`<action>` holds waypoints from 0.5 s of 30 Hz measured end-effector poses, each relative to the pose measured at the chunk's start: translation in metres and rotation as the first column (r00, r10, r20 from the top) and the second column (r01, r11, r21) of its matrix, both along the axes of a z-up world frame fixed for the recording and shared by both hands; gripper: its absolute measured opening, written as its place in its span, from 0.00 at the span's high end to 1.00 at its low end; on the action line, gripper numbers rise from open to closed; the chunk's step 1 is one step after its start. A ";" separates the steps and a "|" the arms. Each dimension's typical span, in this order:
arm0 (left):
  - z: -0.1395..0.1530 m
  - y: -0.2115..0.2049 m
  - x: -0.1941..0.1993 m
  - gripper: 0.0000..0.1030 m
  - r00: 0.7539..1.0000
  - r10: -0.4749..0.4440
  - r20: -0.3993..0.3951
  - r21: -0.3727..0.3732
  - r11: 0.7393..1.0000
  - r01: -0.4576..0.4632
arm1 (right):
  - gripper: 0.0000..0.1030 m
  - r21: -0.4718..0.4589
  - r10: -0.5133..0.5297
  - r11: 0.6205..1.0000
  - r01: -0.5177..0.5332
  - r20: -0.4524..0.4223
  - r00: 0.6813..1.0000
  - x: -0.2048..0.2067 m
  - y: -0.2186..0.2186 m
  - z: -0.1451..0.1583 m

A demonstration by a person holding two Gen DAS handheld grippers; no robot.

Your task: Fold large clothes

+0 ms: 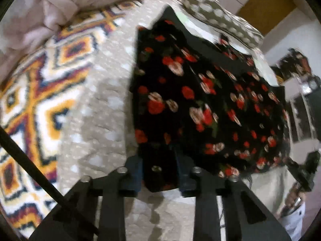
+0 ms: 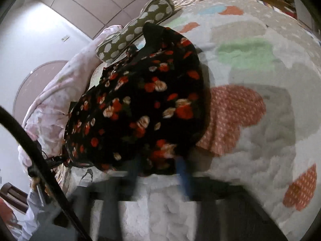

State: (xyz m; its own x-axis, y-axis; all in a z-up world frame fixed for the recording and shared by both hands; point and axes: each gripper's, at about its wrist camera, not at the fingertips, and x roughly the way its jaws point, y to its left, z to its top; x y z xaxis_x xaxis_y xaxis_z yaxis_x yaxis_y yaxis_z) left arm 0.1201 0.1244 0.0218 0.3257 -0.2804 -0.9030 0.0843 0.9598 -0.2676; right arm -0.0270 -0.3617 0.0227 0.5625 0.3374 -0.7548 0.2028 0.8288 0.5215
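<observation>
A black garment with red and cream flowers [image 1: 200, 104] lies stretched over the bed. In the left wrist view my left gripper [image 1: 159, 172] is shut on the garment's near edge, with black cloth between the blue fingers [image 1: 134, 174]. In the right wrist view the same floral garment [image 2: 140, 104] hangs lifted and bunched above the bedspread. My right gripper [image 2: 160, 170] is shut on its lower edge, and the blue fingers [image 2: 183, 174] are blurred by motion. The far end of the garment reaches a spotted pillow.
A beige bedspread [image 1: 96, 104] with an orange and navy geometric pattern lies to the left. A patchwork quilt [image 2: 250, 80] with coral and green patches covers the bed. An olive pillow with white dots [image 2: 136, 32] and a pink quilt [image 2: 52, 104] lie at the bed's head. A black cable [image 2: 40, 160] crosses the left.
</observation>
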 end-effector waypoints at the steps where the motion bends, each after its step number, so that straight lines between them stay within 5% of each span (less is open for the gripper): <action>1: 0.005 -0.001 0.001 0.86 1.000 -0.001 0.021 0.056 0.998 0.000 | 0.86 -0.013 -0.008 1.000 0.008 -0.002 1.000 0.002 -0.002 0.002; 7: 0.007 0.018 0.002 1.00 0.996 0.083 0.035 0.241 0.967 -0.089 | 0.90 -0.163 -0.037 0.986 0.027 -0.058 0.998 0.008 -0.006 0.005; 12: 0.016 0.050 -0.024 0.99 0.990 0.129 0.059 0.121 0.983 -0.135 | 0.79 -0.247 -0.025 0.969 0.007 -0.067 0.997 0.005 -0.001 0.013; 14: 0.028 0.049 -0.039 0.89 0.988 0.116 0.106 0.124 0.984 -0.129 | 0.77 -0.295 -0.049 0.955 0.032 -0.049 0.998 -0.003 -0.005 0.025; 15: 0.032 0.047 -0.047 0.72 0.986 0.114 0.122 0.118 0.985 -0.128 | 0.75 -0.312 -0.063 0.949 0.050 -0.029 0.998 -0.007 -0.007 0.033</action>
